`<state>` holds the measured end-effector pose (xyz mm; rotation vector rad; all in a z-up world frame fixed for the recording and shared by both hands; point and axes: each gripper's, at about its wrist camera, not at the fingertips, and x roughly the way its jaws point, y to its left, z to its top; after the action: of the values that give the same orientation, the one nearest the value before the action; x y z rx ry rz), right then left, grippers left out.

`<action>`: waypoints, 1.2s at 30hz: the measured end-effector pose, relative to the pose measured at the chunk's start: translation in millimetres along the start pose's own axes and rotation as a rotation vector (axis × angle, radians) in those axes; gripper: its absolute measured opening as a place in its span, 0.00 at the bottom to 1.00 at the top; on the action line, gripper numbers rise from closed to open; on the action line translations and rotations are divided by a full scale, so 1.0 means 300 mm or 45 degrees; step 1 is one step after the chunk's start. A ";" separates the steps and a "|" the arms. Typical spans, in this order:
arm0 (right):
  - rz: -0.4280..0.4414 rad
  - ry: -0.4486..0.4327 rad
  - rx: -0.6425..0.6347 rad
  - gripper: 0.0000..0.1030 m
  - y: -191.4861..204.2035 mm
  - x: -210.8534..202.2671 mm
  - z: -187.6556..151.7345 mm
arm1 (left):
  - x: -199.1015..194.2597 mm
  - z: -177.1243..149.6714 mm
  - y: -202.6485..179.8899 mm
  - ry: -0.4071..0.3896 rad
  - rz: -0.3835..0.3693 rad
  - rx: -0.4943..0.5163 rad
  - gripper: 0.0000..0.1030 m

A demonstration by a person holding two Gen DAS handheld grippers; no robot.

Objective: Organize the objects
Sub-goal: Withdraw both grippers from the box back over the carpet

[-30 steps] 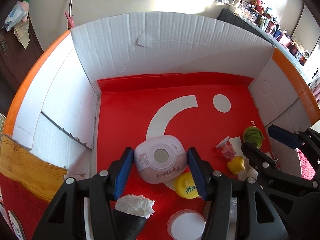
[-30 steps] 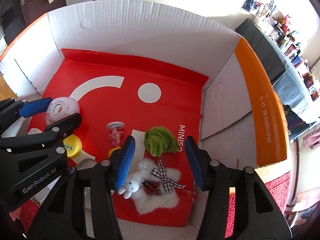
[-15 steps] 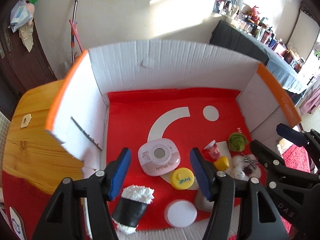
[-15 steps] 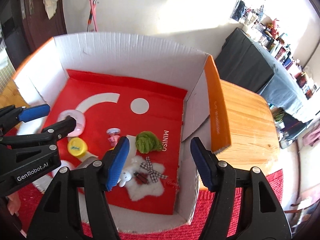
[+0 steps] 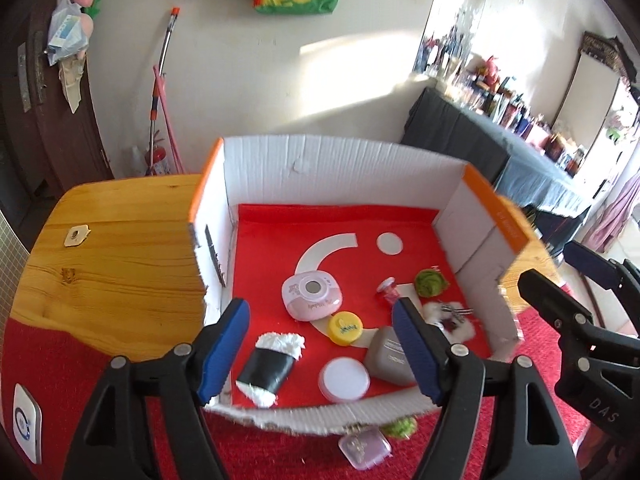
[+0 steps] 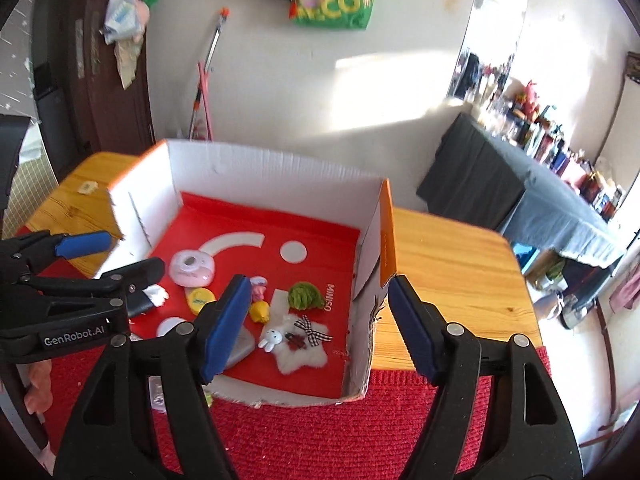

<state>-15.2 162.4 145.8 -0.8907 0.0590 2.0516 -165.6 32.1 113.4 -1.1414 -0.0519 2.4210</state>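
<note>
Both the left gripper [image 5: 320, 354] and right gripper [image 6: 316, 322] hang empty, jaws opening wide above the box [image 5: 340, 160]; a careless descent could snag its torn wall.

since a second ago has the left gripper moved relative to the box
Yes. The left gripper has pulled up and back from the cardboard box, whose near wall now shows below its fingers.

You get bright daylight from the gripper's right, throwing a glaring patch on the wall [image 5: 360, 60] ahead, while fisheye bending and dark corners crowd both views and the cardboard box [image 5: 508, 224] blurs softly along its near and right edges.
</note>
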 end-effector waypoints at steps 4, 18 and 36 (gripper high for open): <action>-0.027 -0.112 -0.016 0.72 0.019 -0.095 -0.025 | -0.096 -0.034 -0.001 -0.112 0.010 0.001 0.82; -0.137 -0.460 0.000 0.91 0.077 -0.360 -0.193 | -0.302 -0.247 0.000 -0.423 0.169 0.029 0.93; -0.057 -0.236 0.128 0.93 0.039 -0.221 -0.458 | -0.208 -0.463 -0.031 -0.282 0.139 0.028 1.00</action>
<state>78.4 60.1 81.0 -0.6326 0.0405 2.0610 -24.9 -7.9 69.5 -0.8835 -0.0335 2.6289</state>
